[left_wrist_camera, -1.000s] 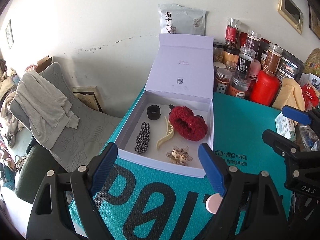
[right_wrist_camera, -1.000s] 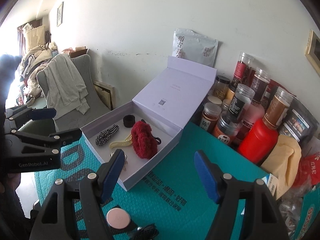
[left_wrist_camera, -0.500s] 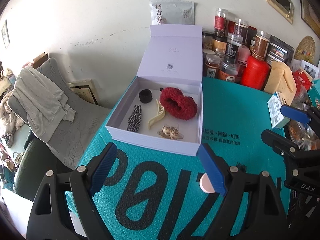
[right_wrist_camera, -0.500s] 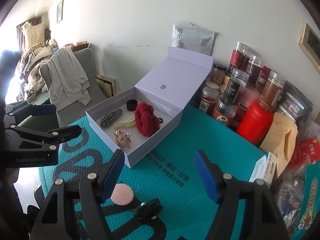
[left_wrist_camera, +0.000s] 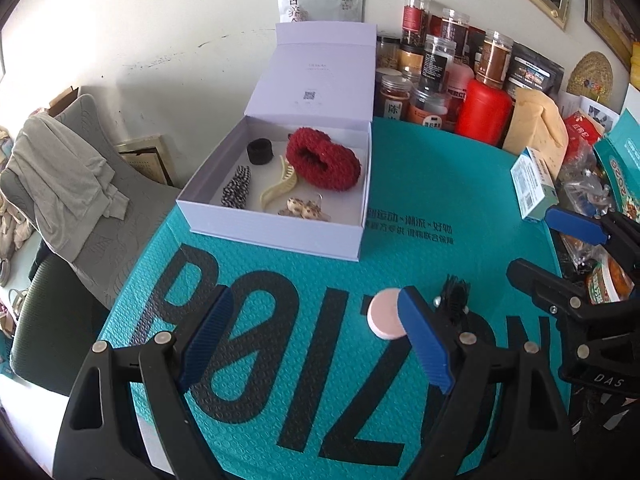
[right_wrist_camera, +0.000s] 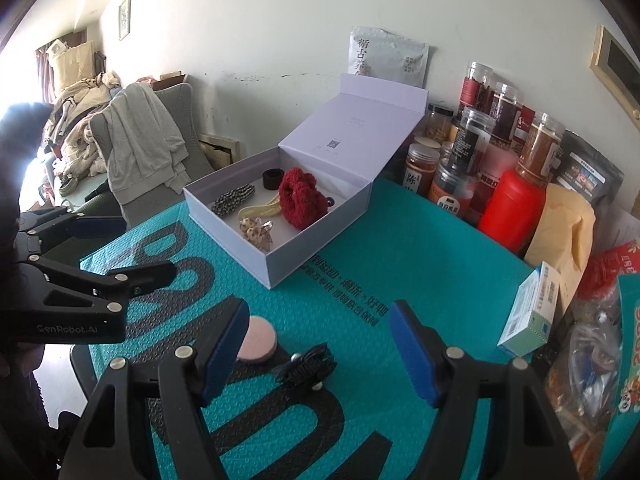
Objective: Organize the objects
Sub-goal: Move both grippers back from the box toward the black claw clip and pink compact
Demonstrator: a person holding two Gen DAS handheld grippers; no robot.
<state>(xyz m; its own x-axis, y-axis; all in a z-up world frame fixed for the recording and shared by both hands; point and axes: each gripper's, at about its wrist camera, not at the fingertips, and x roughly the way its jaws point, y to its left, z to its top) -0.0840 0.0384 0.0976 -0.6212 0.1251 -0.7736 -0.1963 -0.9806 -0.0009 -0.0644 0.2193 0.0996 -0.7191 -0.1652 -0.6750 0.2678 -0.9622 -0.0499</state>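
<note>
On the teal mat (left_wrist_camera: 420,184), seen left to right from the left wrist view, the left gripper (left_wrist_camera: 316,340) is held with its jaws spread wide and nothing between them. Beyond it, toward the wall, an open white box (left_wrist_camera: 276,236) is set with its lid raised. Inside are laid a striped hair tie (left_wrist_camera: 237,187), a small black ring (left_wrist_camera: 259,151), a cream claw clip (left_wrist_camera: 280,188), a leopard-print clip (left_wrist_camera: 303,209) and a red fluffy scrunchie (left_wrist_camera: 324,162). Just beside the left gripper's right finger, a pink round disc (left_wrist_camera: 382,318) is seen flat on the mat, and a black hair clip (left_wrist_camera: 454,294) lies just to its right. Farther right, the right gripper (right_wrist_camera: 316,350) is held spread as well, gripping nothing; in its own view the black hair clip lies on the mat between its fingers, untouched. Jars (left_wrist_camera: 434,80) and a red bottle (left_wrist_camera: 482,112) are crowded against the wall behind.
</note>
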